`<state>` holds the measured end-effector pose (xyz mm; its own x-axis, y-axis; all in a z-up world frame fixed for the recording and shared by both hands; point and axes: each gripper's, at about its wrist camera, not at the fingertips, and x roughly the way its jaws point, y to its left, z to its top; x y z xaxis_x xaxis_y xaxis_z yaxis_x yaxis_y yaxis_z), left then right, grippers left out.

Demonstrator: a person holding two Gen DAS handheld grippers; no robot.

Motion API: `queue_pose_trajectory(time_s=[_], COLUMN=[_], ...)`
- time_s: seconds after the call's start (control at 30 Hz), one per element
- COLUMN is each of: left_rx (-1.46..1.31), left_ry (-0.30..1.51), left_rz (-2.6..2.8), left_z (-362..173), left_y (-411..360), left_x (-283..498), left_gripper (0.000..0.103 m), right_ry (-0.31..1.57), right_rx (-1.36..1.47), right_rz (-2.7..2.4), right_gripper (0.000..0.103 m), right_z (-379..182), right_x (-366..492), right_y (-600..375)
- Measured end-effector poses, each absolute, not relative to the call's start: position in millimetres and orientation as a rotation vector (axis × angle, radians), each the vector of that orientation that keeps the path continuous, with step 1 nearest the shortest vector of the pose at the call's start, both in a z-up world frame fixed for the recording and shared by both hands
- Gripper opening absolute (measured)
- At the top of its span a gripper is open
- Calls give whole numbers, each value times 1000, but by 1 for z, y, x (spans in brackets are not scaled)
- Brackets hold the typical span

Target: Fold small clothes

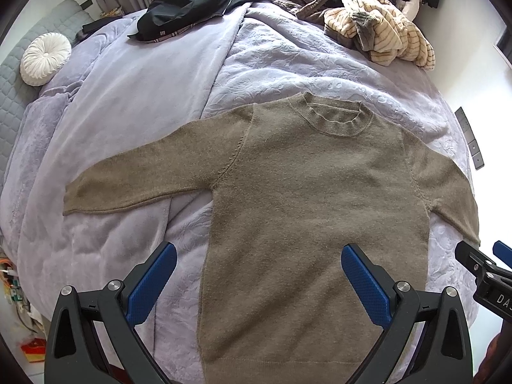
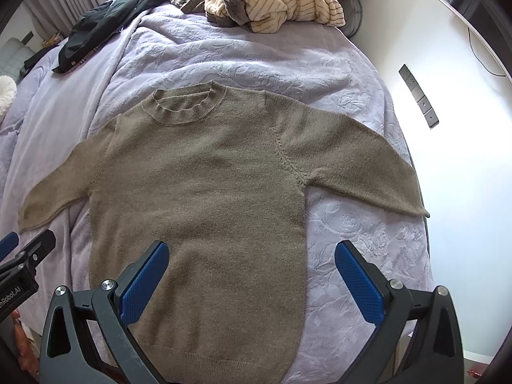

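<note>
A small olive-brown knit sweater (image 1: 313, 198) lies flat, face up, on a lilac bedspread (image 1: 144, 102), collar far, hem near, both sleeves spread sideways. It also shows in the right wrist view (image 2: 204, 198). My left gripper (image 1: 259, 252) is open and empty, hovering above the sweater's lower left side. My right gripper (image 2: 251, 251) is open and empty above the sweater's lower right side. Each gripper's edge shows in the other's view: the right gripper (image 1: 486, 272) and the left gripper (image 2: 22, 256).
A cream striped garment pile (image 1: 377, 28) and dark clothes (image 1: 192, 3) lie at the far end of the bed. A round white cushion (image 1: 44, 57) sits at the far left. The bed's right edge meets a white wall with sockets (image 2: 419, 96).
</note>
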<state>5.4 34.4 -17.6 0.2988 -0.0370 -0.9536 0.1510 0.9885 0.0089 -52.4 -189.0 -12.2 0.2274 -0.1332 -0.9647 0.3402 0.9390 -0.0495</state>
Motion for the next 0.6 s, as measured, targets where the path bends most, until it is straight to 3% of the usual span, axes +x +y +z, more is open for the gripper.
queue_pose_trajectory(time_s=[0.6], left_rx=[76], left_ry=[1279], left_rz=[-136], left_z=[-27], left_y=[51], left_x=[4], left_gripper=[103], right_ry=[1307], right_rx=[172], right_rz=[-330], right_gripper=[103], right_z=[-14], right_x=[-49], right_y=[-173])
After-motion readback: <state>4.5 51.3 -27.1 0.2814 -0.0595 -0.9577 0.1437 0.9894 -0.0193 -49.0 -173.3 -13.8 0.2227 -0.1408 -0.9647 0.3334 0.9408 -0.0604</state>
